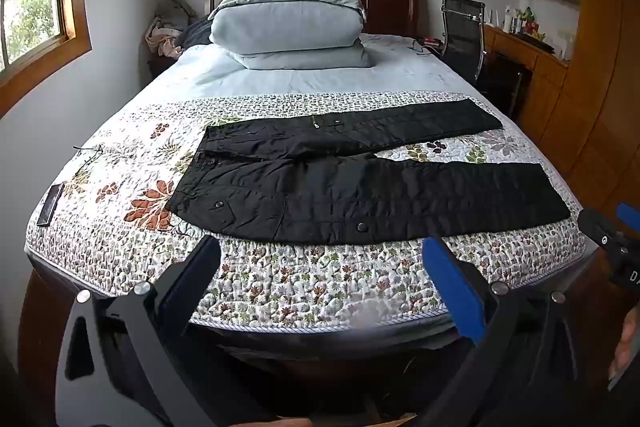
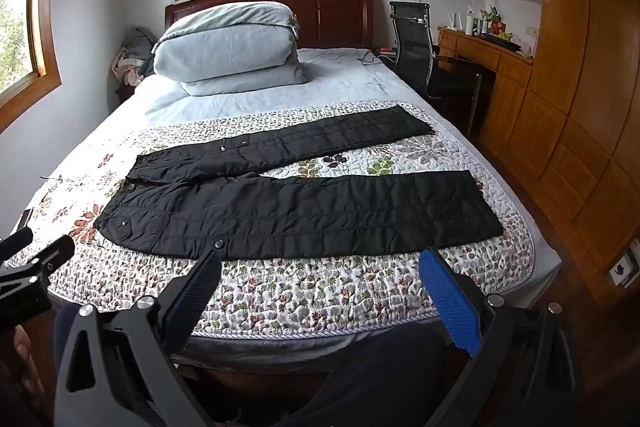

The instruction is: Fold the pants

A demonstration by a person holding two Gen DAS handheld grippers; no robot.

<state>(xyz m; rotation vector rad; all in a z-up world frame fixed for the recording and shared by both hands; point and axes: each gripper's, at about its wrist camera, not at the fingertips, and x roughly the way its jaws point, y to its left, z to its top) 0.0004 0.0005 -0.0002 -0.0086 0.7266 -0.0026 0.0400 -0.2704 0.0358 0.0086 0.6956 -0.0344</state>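
Observation:
Black quilted pants (image 1: 352, 187) lie flat on the floral quilt (image 1: 280, 267), waist to the left, both legs spread apart toward the right. They also show in the right wrist view (image 2: 288, 203). My left gripper (image 1: 320, 255) is open and empty, held at the bed's near edge just short of the near leg. My right gripper (image 2: 320, 267) is open and empty too, at the same near edge, its left fingertip close to the near leg's hem seam. The right gripper's tip (image 1: 616, 227) shows at the right of the left wrist view.
A folded blue duvet (image 1: 288, 23) sits at the head of the bed by the headboard. A dark phone-like object (image 1: 50, 205) lies on the quilt's left edge. A black chair (image 1: 464, 35), desk and wooden cabinets (image 1: 592, 99) stand to the right.

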